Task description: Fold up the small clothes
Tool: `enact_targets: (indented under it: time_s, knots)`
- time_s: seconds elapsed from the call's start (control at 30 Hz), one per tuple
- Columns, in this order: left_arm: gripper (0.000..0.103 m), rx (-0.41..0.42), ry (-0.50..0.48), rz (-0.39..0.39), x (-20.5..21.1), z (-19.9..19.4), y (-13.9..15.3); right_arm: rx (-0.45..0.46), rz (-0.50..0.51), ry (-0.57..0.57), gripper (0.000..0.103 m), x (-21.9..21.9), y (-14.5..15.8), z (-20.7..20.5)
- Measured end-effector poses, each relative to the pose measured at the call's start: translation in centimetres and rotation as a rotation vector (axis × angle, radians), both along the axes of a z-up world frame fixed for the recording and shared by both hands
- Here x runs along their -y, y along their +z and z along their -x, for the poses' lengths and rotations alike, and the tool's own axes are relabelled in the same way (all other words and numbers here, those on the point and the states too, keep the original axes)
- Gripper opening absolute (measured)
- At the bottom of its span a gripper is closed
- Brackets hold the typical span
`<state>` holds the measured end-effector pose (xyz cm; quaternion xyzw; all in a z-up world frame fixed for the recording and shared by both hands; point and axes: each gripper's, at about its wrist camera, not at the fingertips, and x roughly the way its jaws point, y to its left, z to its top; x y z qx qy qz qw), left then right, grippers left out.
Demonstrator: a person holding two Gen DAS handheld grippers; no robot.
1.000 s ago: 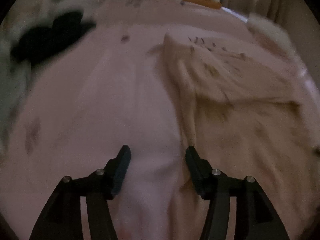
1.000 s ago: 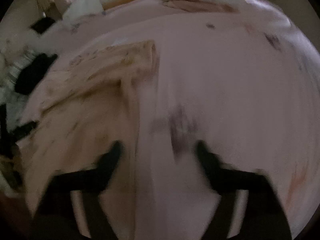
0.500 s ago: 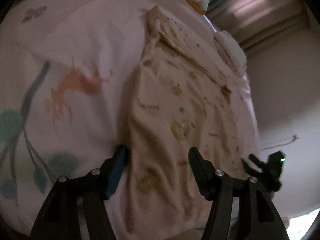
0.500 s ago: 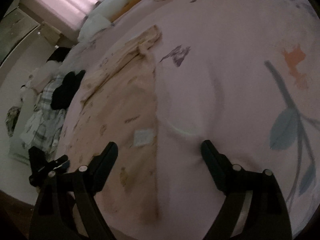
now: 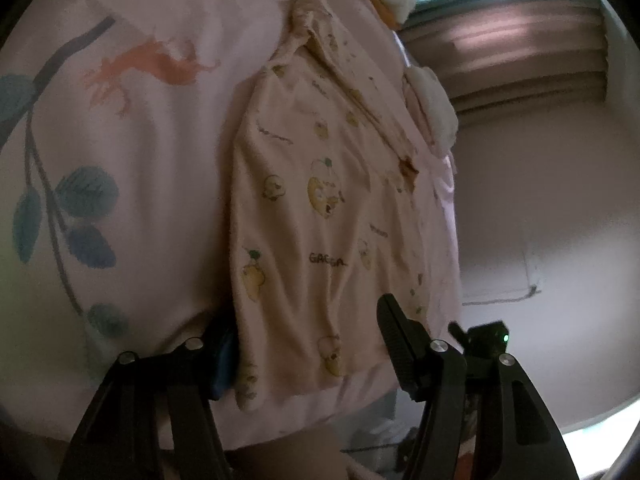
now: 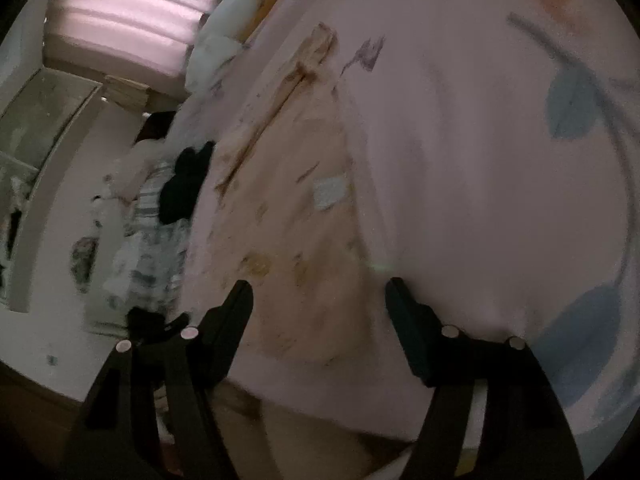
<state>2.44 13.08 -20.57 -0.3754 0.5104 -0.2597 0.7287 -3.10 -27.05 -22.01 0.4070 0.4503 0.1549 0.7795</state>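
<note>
A small cream garment (image 5: 320, 216) with yellow cartoon prints lies flat on the pink bedsheet (image 5: 152, 128), near the bed's front edge. It also shows in the right wrist view (image 6: 296, 240), with a white label on it. My left gripper (image 5: 308, 332) is open and straddles the garment's near hem; its left finger sits at the garment's left edge. My right gripper (image 6: 320, 304) is open and empty, its jaws either side of the garment's near corner. The right gripper's tip (image 5: 480, 336) shows at the garment's right in the left wrist view.
The sheet has leaf and orange prints (image 5: 148, 68). White pillows (image 6: 228, 36) lie at the bed's far end. A pile of striped and black clothes (image 6: 176, 196) lies beside the bed. The bed edge (image 5: 304, 420) drops off just in front of my grippers.
Both grippers have drawn back from the middle of the bed to the garment's near hem at the bed's edge. Both stay open.
</note>
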Motion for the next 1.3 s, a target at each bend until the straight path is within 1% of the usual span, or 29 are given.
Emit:
enact_targets:
  time_s: [0.07,0.1,0.13,0.17,0.2,0.23,0.3,0.33,0.4,0.43,0.5,0.6,0.67,0.83,0.93,1.03,1.07,1.13,1.23,1.3]
  knots:
    - [0.047,-0.015,0.005,-0.008,0.1,0.2,-0.1,0.009,0.031,-0.001,0.061,-0.7,0.2,0.3]
    - [0.043,-0.024,0.002,-0.020,0.1,0.5,-0.2,0.013,0.039,-0.004,0.053,-0.8,0.2,0.4]
    - [0.032,-0.032,0.000,-0.031,-0.2,0.9,-0.4,0.008,0.033,-0.011,0.048,-1.0,-0.1,0.4]
    - [0.020,-0.045,0.001,-0.049,-0.3,1.1,-0.6,-0.003,0.028,-0.019,0.033,-0.9,-0.3,0.4]
    - [0.015,-0.056,0.009,-0.062,-0.5,1.3,-0.7,-0.023,0.030,-0.033,0.016,-0.9,-0.8,0.4]
    - [0.007,-0.066,0.025,-0.066,-0.7,1.4,-0.9,-0.032,0.032,-0.044,0.008,-0.6,-1.1,0.5]
    - [0.005,-0.086,0.054,-0.046,-1.1,1.4,-1.2,-0.018,-0.003,-0.061,0.008,-0.3,-1.3,0.7]
    - [0.004,-0.082,0.062,-0.053,-1.0,1.5,-1.0,0.000,-0.009,-0.065,0.008,-0.3,-1.1,0.8]
    - [0.003,-0.052,0.050,-0.116,-0.4,1.5,-0.2,0.016,0.020,-0.067,0.008,-0.6,-0.6,0.7]
    - [0.003,-0.029,0.038,-0.165,0.3,1.4,0.5,0.013,0.039,-0.067,0.008,-0.7,-0.3,0.5]
    - [0.003,0.020,0.029,-0.221,0.8,1.6,1.6,0.028,0.045,-0.071,0.008,-0.7,0.2,0.3]
    - [0.003,0.113,0.032,-0.287,1.6,1.6,3.7,0.065,0.039,-0.077,0.008,-0.5,1.2,-0.1]
    - [0.003,0.156,0.036,-0.313,1.9,1.5,4.8,0.094,0.043,-0.082,0.008,-0.5,2.2,-0.4]
    - [0.003,0.231,0.033,-0.392,2.8,0.9,6.7,0.122,0.079,-0.065,0.008,-0.8,3.5,-1.2]
    - [0.003,0.248,0.016,-0.404,3.3,0.7,6.9,0.134,0.086,-0.057,0.008,-1.1,3.9,-1.4]
    - [0.003,0.282,0.007,-0.448,4.2,0.6,7.4,0.145,0.107,-0.055,0.008,-1.1,4.2,-1.5]
    - [0.003,0.287,0.007,-0.452,4.2,0.7,7.6,0.148,0.113,-0.057,0.008,-1.2,4.3,-1.5]
    - [0.003,0.286,-0.004,-0.435,4.4,0.2,7.7,0.157,0.115,-0.055,0.008,-1.2,4.6,-1.9]
    - [0.003,0.293,0.026,-0.435,4.2,-0.7,8.0,0.172,0.111,-0.066,0.008,-0.9,5.1,-2.8]
    - [0.003,0.299,0.040,-0.420,4.1,-1.1,8.3,0.178,0.093,-0.074,0.008,-0.6,5.4,-3.6]
